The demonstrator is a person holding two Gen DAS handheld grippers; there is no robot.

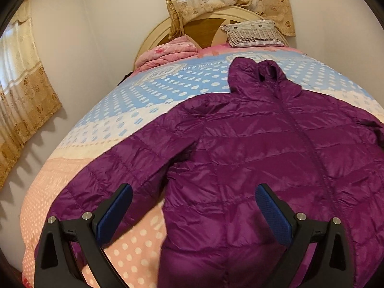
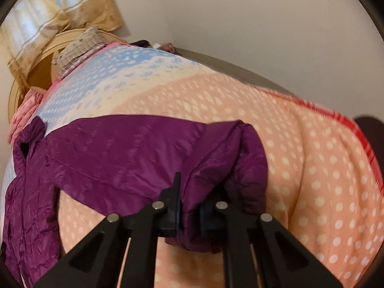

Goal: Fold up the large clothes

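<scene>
Jacket: the purple down jacket [image 1: 276, 156] lies front up and spread on the bed [image 1: 134, 247], ready for folding.
Right gripper [image 2: 189, 211]: its fingers are closed on the cuff end of the sleeve [image 2: 148, 158], probably to carry it across the body.
Left gripper [image 1: 193, 207]: fingers wide apart, holding nothing, above the other sleeve and side, I think waiting to take it.

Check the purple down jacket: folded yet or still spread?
Spread. The purple down jacket lies flat, front up, on the bed; only one sleeve is pinched in the right hand-held gripper.
</scene>
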